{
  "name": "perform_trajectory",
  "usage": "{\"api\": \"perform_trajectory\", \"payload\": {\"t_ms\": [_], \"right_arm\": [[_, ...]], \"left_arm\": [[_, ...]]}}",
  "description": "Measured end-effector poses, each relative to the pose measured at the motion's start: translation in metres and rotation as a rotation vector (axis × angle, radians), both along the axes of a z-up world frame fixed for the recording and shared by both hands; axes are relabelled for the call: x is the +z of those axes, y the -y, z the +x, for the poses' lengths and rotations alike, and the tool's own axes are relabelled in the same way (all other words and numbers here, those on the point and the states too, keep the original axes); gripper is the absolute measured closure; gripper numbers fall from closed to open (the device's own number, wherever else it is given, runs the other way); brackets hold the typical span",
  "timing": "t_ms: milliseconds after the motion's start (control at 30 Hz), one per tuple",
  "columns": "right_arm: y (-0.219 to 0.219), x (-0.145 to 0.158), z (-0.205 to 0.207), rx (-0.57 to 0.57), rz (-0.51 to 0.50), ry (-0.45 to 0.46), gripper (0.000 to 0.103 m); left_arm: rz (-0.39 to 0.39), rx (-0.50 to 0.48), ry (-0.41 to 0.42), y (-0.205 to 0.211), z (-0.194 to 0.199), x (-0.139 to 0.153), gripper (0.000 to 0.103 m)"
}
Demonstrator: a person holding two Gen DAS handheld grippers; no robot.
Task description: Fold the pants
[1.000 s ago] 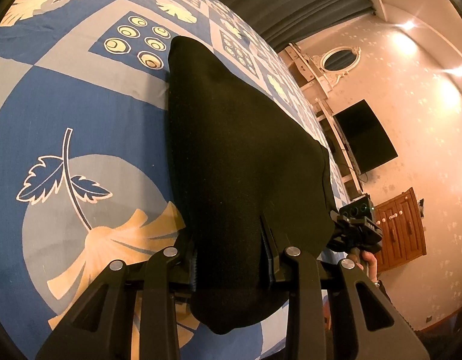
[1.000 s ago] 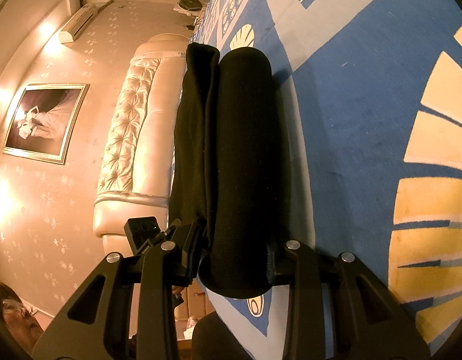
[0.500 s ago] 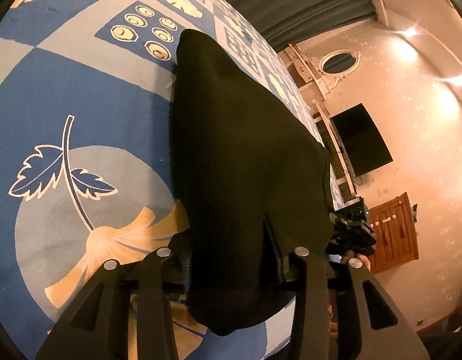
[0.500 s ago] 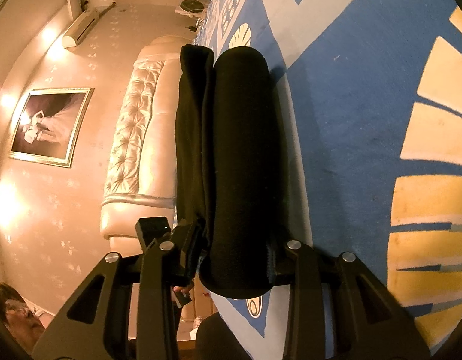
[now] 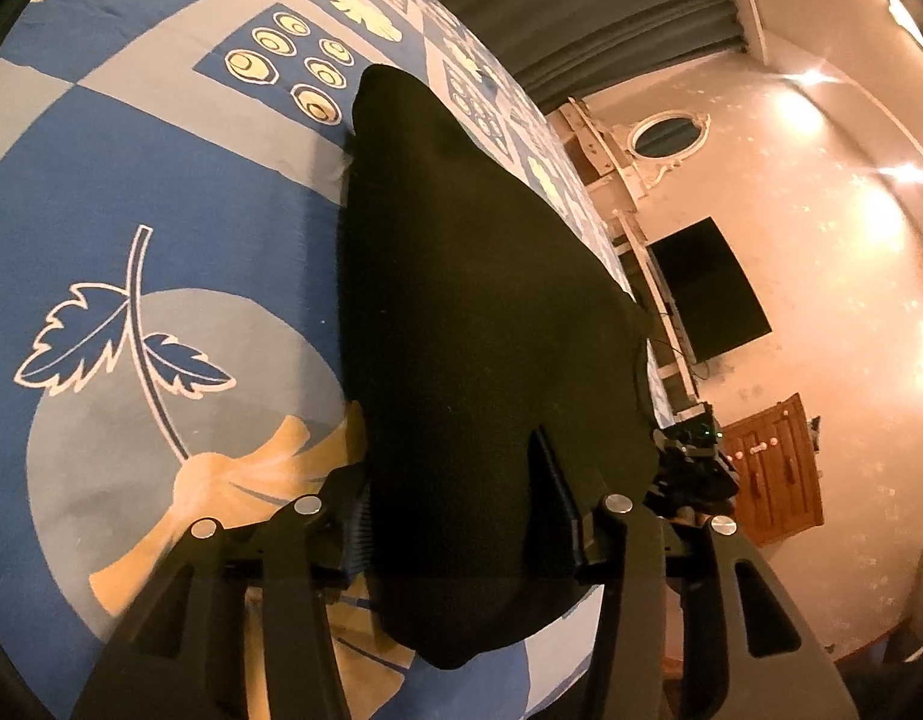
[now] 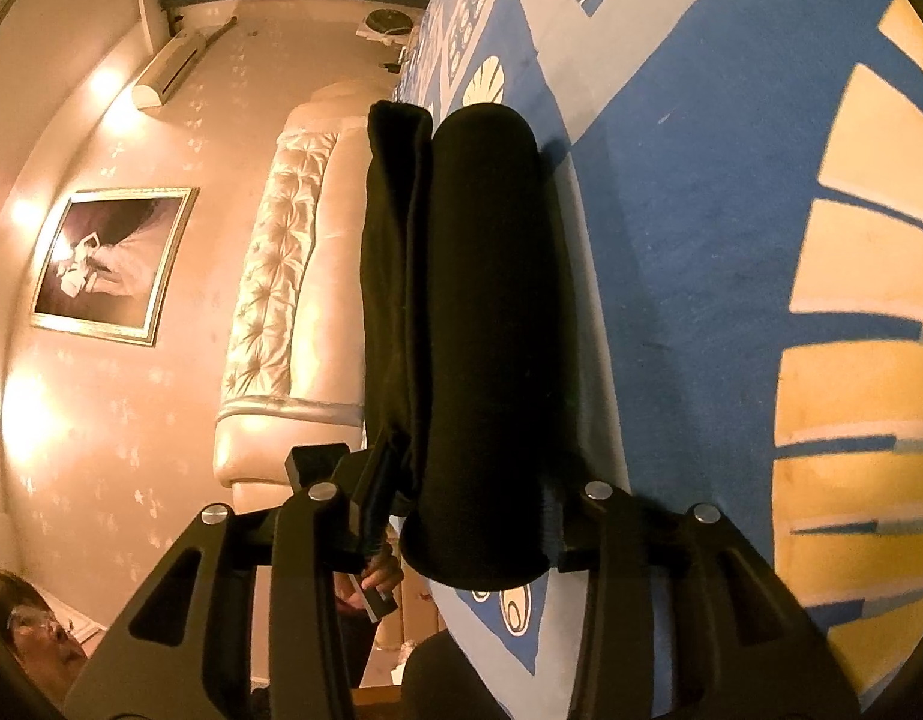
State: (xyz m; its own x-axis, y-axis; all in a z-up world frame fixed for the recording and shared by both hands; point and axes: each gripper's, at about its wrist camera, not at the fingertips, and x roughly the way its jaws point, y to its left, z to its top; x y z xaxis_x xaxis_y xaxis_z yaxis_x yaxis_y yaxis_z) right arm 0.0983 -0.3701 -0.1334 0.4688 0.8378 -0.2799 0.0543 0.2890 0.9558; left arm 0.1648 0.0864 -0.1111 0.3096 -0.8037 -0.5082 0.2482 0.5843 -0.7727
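Note:
The black pants (image 5: 473, 300) lie folded into a long thick bundle on the blue patterned bedcover (image 5: 161, 210). In the left wrist view my left gripper (image 5: 455, 480) straddles the near end; its jaws are opening and the cloth sits loosely between the pads. The right gripper (image 5: 695, 462) shows at the bundle's far right corner. Seen from the right wrist, the pants (image 6: 491, 300) look like a rolled fold. My right gripper (image 6: 473, 480) is around their end, its jaws opening while both pads still touch the cloth. The left gripper (image 6: 341, 462) shows beside it.
A padded headboard (image 6: 275, 276) and a framed picture (image 6: 113, 264) stand off the bed's left side. A dark screen (image 5: 707, 294), a wooden cabinet (image 5: 773, 474) and a grey curtain (image 5: 581, 0) lie beyond the bed edge. A person's hand (image 6: 377, 570) holds the left gripper.
Both pairs of jaws have spread wider around the pants, the left more than the right. The bundle stays on the bed and neither hand has shifted.

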Motion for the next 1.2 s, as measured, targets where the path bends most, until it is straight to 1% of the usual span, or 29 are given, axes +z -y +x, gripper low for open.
{"api": "perform_trajectory", "payload": {"t_ms": [200, 333, 400, 433, 467, 567, 667, 833, 933, 1067, 1100, 1167, 1200], "right_arm": [[0.009, -0.002, -0.009, -0.033, 0.024, -0.014, 0.062], [0.012, -0.003, -0.015, -0.057, 0.040, -0.026, 0.062], [0.014, -0.003, -0.019, -0.072, 0.039, -0.031, 0.061], [0.014, -0.003, -0.020, -0.079, 0.040, -0.034, 0.061], [0.014, -0.002, -0.023, -0.085, 0.039, -0.037, 0.060], [0.017, -0.001, -0.031, -0.098, 0.029, -0.048, 0.059], [0.022, -0.002, -0.035, -0.105, 0.014, -0.060, 0.059], [0.020, 0.003, -0.049, -0.109, -0.002, -0.062, 0.052], [0.016, 0.008, -0.054, -0.105, -0.020, -0.061, 0.045], [0.009, 0.021, -0.059, -0.085, -0.085, -0.041, 0.026], [0.005, 0.026, -0.059, -0.079, -0.110, -0.038, 0.022], [-0.003, 0.034, -0.061, -0.061, -0.165, -0.034, 0.017], [-0.007, 0.038, -0.062, -0.052, -0.194, -0.033, 0.016]], "left_arm": [[-0.006, 0.013, -0.023, -0.001, 0.003, -0.001, 0.052], [-0.025, 0.012, -0.047, -0.004, 0.008, -0.005, 0.047], [-0.033, 0.002, -0.049, -0.001, 0.009, -0.002, 0.038], [-0.030, 0.001, -0.049, -0.001, 0.009, -0.001, 0.036], [-0.024, 0.003, -0.050, -0.001, 0.008, 0.001, 0.031], [0.037, 0.041, -0.058, 0.001, -0.001, 0.007, 0.028], [0.093, 0.077, -0.055, 0.000, -0.011, 0.012, 0.028], [0.207, 0.147, -0.037, 0.003, -0.034, 0.024, 0.028], [0.250, 0.183, -0.006, 0.002, -0.048, 0.033, 0.028], [0.331, 0.236, 0.053, 0.002, -0.067, 0.048, 0.027], [0.365, 0.256, 0.076, 0.002, -0.071, 0.054, 0.024], [0.418, 0.287, 0.116, 0.004, -0.078, 0.065, 0.017], [0.444, 0.310, 0.147, 0.006, -0.082, 0.072, 0.017]]}}
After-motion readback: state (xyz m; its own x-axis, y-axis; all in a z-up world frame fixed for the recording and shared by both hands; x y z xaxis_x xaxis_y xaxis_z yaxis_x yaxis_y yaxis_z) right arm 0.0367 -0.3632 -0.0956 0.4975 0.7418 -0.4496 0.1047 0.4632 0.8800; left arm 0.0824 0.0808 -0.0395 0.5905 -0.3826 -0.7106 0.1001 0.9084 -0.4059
